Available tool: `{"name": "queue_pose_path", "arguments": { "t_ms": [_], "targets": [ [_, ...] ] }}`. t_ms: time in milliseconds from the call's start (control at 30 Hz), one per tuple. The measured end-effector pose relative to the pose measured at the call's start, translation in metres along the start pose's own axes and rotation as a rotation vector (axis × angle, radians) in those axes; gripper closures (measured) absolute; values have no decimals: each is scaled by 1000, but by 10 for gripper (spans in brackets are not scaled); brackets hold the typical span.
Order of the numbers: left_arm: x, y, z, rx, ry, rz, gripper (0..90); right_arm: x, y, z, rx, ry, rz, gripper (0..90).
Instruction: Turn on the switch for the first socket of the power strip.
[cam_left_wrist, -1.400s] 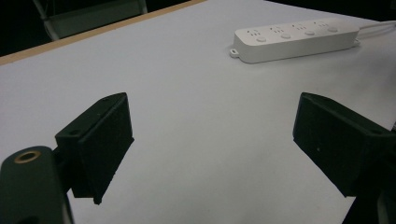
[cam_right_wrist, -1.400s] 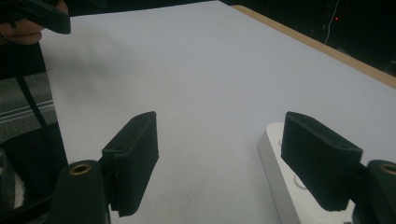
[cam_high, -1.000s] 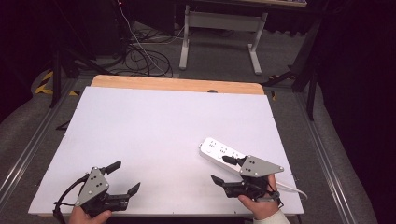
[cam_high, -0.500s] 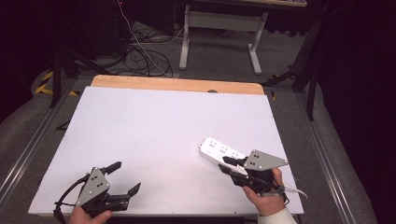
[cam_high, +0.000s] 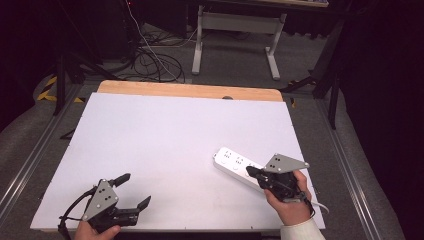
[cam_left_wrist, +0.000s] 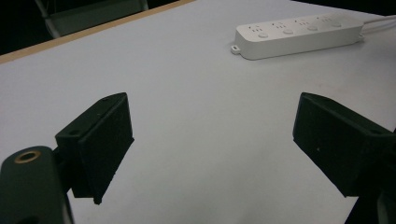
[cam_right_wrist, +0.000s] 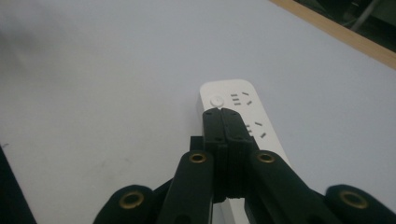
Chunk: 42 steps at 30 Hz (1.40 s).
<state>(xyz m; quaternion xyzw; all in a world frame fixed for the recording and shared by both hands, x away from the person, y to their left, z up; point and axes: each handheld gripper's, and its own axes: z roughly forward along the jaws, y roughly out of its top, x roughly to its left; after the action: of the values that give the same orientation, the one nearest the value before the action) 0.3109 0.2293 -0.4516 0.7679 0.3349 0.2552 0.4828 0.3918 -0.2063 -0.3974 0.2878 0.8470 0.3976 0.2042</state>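
Right gripper (cam_right_wrist: 225, 112) jaws clenched over white power strip (cam_high: 239, 164) (empty) — left gripper (cam_high: 135, 191) released, white surface (cam_high: 165, 135).

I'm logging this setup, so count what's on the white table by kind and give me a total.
White power strip: 1
Black hand-held claws, left claw with jaws apart, right claw with jaws pressed together over the strip: 2
Total: 3
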Motion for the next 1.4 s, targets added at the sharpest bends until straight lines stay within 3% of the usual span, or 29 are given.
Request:
{"name": "queue_pose_path", "arguments": {
  "t_ms": [600,833,1400],
  "targets": [
    [0,0,0,4,1,-1,128,-21,-10,9,176,-59,100,900],
    [0,0,1,6,0,-2,128,-23,-13,15,240,-71,94,900],
    [0,-1,1,10,2,2,129,-27,-21,25,324,-83,99,900]
  ]
}}
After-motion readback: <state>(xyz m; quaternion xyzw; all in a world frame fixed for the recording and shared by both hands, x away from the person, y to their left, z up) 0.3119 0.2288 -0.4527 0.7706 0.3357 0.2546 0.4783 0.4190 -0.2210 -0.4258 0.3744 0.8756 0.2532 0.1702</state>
